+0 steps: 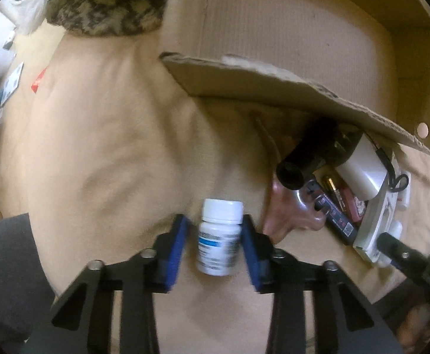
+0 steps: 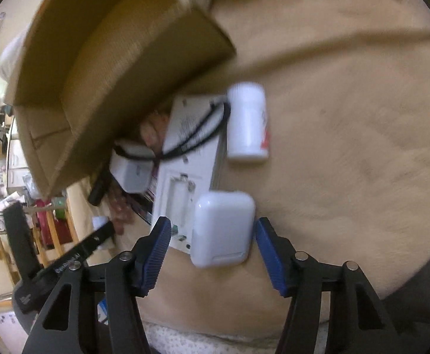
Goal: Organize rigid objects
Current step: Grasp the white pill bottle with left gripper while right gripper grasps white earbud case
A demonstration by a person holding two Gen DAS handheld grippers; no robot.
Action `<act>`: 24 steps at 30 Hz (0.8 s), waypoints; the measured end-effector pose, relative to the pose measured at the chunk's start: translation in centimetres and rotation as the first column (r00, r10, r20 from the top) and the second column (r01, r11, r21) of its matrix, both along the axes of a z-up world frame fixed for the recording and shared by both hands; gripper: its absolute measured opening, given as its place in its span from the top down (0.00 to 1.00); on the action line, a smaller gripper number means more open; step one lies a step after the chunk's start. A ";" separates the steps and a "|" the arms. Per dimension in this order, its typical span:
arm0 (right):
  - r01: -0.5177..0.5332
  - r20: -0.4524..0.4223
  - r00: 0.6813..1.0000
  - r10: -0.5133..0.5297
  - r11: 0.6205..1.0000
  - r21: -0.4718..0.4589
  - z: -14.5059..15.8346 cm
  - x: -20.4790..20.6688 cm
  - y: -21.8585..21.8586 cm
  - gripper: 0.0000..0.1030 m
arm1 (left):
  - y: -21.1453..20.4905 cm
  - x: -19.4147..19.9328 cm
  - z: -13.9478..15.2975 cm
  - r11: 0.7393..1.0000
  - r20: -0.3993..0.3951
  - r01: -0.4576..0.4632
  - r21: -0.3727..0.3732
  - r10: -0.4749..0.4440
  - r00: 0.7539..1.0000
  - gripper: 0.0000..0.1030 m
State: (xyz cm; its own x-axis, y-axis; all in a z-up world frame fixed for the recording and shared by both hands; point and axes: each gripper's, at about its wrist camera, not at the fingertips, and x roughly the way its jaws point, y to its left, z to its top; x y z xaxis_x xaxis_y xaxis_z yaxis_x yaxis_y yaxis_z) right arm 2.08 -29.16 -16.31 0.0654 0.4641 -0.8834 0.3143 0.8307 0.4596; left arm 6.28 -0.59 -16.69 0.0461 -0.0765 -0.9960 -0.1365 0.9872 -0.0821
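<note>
A small white pill bottle (image 1: 219, 236) with a blue-banded label lies on the beige blanket (image 1: 111, 147). My left gripper (image 1: 215, 227) points down over it with one blue pad on each side; the right pad is at the bottle and a thin gap shows at the left pad. In the right wrist view a white earbud case (image 2: 222, 230) rests against a flat white device (image 2: 185, 153). My right gripper (image 2: 213, 224) straddles the case, open. Its right pad is close beside the case and its left pad hangs over the device.
A cardboard box (image 1: 288, 29) lies on its side, its flap (image 1: 274, 88) over a pile: a black cylinder (image 1: 303, 159), a white adapter (image 1: 362, 168), a pink object (image 1: 288, 212), a black corded stick. A larger white bottle (image 2: 246, 121) lies beyond the device. A patterned fur cushion (image 1: 105, 8) lies beyond.
</note>
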 end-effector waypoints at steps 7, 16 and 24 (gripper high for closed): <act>-0.001 0.052 0.999 0.002 1.000 -0.025 0.7 -0.1 0.1 0.62 | -0.3 0.6 0.5 0.999 0.011 0.036 0.004 -0.036 0.999 0.76; -0.048 0.213 0.975 0.064 0.996 -0.080 4.5 -0.4 1.1 0.79 | 1.4 0.1 2.6 1.000 0.077 -0.010 0.005 0.010 0.997 0.76; -0.066 0.281 0.956 0.082 0.996 -0.065 5.7 -0.2 2.1 0.79 | 3.0 -2.5 6.3 0.999 0.135 -0.047 -0.005 0.047 0.990 0.76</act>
State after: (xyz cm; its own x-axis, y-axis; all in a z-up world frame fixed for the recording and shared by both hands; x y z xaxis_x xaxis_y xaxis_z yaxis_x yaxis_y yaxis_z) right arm 1.89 -27.01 -10.57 0.2837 0.4290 -0.8576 0.1145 0.8728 0.4745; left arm 3.79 2.38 -10.43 0.1835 -0.0730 -0.9803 -0.1705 0.9798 -0.1049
